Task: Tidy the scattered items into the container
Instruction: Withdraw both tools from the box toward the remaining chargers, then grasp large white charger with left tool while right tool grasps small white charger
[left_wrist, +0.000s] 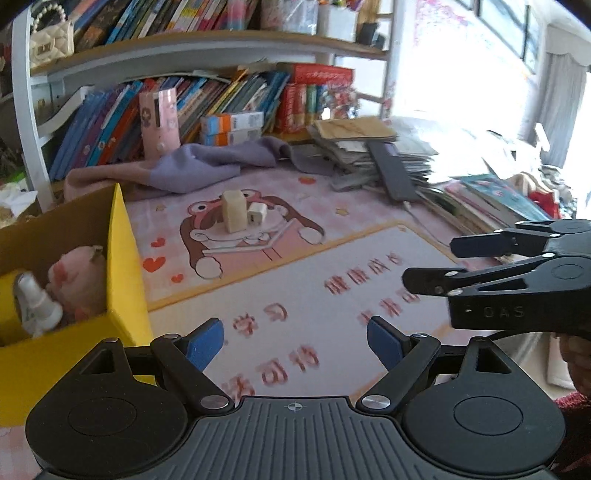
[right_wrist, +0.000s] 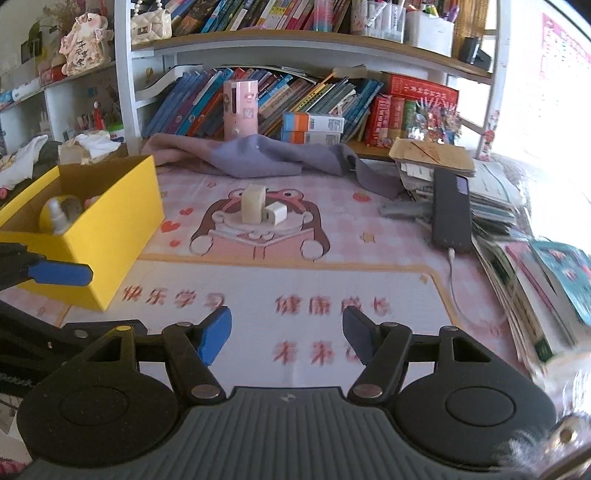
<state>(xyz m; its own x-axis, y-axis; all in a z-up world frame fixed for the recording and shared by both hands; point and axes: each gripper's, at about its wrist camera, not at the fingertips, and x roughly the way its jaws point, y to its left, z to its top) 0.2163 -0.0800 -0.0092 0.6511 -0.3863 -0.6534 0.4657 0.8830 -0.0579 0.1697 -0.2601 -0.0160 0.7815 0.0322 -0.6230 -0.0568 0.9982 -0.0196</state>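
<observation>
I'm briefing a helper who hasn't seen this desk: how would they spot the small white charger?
Find the pink desk mat and its cartoon animal reading a book. Two pale blocks stand on the animal's face. The charger is the shorter, whiter cube on the right, right beside the taller cream block.

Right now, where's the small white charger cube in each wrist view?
Left wrist view: small white charger cube sits just above centre, left of the midline, touching the right side of the taller cream rectangular block.
Right wrist view: cube sits near centre, again right of the cream block.
Shared landmark: the cartoon animal printed on the pink desk mat; both items stand on its face.
</observation>
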